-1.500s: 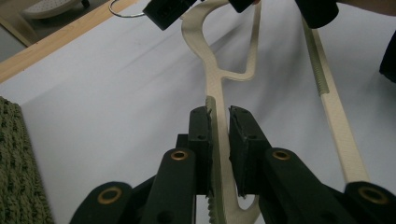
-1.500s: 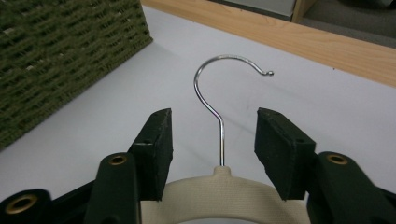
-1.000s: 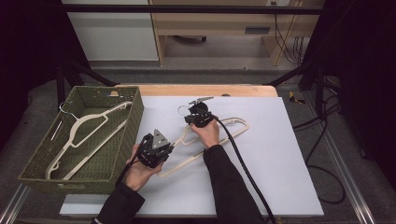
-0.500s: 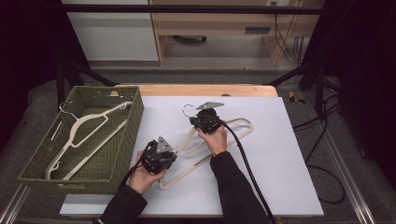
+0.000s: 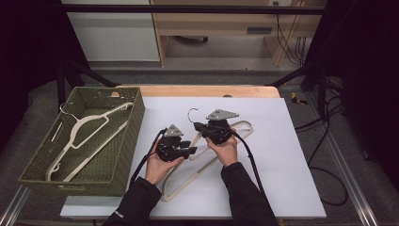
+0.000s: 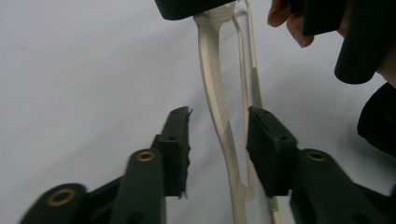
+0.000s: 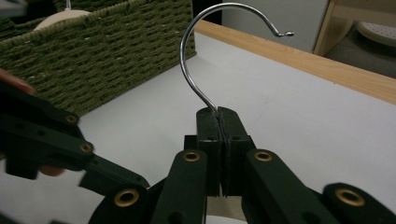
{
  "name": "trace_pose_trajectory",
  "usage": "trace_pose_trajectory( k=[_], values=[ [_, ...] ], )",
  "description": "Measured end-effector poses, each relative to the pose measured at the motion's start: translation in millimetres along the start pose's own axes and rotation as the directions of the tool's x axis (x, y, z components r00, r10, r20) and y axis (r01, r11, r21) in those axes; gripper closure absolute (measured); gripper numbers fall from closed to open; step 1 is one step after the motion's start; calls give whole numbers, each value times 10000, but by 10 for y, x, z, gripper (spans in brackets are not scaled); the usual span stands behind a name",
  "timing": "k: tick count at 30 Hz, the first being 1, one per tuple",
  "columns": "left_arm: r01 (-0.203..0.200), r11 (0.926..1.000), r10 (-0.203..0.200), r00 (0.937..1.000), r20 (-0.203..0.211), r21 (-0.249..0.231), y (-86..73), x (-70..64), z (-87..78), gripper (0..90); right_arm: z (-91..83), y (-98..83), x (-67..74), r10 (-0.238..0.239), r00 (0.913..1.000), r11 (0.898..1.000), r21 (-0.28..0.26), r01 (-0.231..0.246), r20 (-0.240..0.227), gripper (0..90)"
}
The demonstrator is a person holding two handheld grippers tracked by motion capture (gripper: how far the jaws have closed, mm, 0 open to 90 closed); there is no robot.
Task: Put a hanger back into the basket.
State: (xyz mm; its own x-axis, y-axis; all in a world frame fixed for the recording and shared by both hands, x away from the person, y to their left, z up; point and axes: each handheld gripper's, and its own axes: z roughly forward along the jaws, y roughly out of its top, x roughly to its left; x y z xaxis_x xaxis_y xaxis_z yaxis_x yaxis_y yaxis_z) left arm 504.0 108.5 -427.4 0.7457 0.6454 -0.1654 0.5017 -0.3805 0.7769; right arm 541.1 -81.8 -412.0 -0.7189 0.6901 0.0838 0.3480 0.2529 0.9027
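Two grips on one hanger, mid-board

My right gripper [image 7: 219, 116] is clamped at the base of the hook of the cream hanger [image 5: 207, 160] to steady it; my left gripper [image 6: 219, 140] stands apart astride one arm, ready to close; the green basket [image 5: 129, 141] waits at the board's left edge, likely its destination.
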Motion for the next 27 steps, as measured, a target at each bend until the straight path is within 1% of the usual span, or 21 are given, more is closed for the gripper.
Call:
trace_pose_trajectory(
  k=[2,3,4,6,7,8,9,10,11,12,14,15,17,18,21,23,24,25,27],
  values=[
    [113,9999,-113,9996,262,-1,7,-14,19,742,-61,-1,22,-65,9999,10000,-38,64,-142,893],
    [142,9999,-140,9991,389,-48,9,-23,21,773,-88,2,37,-121,9998,9999,-59,120,-145,893],
    [186,9998,-181,9988,445,-103,12,-44,11,794,-117,4,50,-193,9997,9998,-86,192,-168,892],
    [234,9996,-224,9983,547,-170,13,-63,-7,809,-176,5,65,-190,9997,9997,-164,187,-142,890],
    [249,9995,-237,9981,574,-197,13,-71,-18,818,-219,3,68,-183,9996,9996,-208,178,-222,888],
    [330,9990,-311,9975,636,-298,11,-86,-37,827,-246,4,72,-195,9995,9995,-256,189,-239,885],
    [313,9989,-289,9973,681,-354,9,-91,-54,838,-299,5,88,-227,9995,9992,-344,220,-213,878],
    [356,9981,-314,9961,829,-494,9,-104,-79,852,-334,8,97,-244,9994,9989,-398,234,-235,868],
    [310,9982,-267,9963,813,-518,12,-119,-97,857,-400,13,113,-285,9993,9984,-495,272,-249,839],
    [62,9983,-32,9986,523,-574,18,-153,-124,858,-443,15,127,-279,9993,9983,-523,267,-239,815],
    [-130,9980,147,9995,264,-622,28,-192,-172,858,-556,10,159,-338,9992,9973,-663,325,-199,769],
    [-188,9975,199,9997,150,-674,35,-203,-200,858,-633,-5,173,-409,9990,9964,-752,397,-152,731],
    [-277,9966,288,9995,130,-775,53,-206,-270,858,-745,-44,185,-334,9993,9948,-965,316,-172,651],
    [-337,9956,343,9994,57,-875,67,-210,-321,858,-801,-73,181,-343,9992,9940,-1045,321,-197,639],
    [-571,9927,563,9984,-106,-1059,100,-228,-459,858,-962,-170,154,-314,9995,9905,-1345,299,-90,492],
    [-705,9903,684,9974,-208,-1201,136,-246,-593,858,-1066,-240,125,-234,9997,9883,-1510,235,25,431],
    [-852,9882,824,9962,-271,-1272,168,-251,-703,858,-1104,-263,109,-210,9998,9882,-1516,215,50,396],
    [-887,9872,854,9959,-305,-1323,184,-254,-757,858,-1168,-305,78,-113,9998,9891,-1469,135,156,320],
    [-946,9852,902,9952,-372,-1429,221,-258,-885,858,-1227,-354,59,-151,9989,9894,-1438,215,453,248]
  ],
)
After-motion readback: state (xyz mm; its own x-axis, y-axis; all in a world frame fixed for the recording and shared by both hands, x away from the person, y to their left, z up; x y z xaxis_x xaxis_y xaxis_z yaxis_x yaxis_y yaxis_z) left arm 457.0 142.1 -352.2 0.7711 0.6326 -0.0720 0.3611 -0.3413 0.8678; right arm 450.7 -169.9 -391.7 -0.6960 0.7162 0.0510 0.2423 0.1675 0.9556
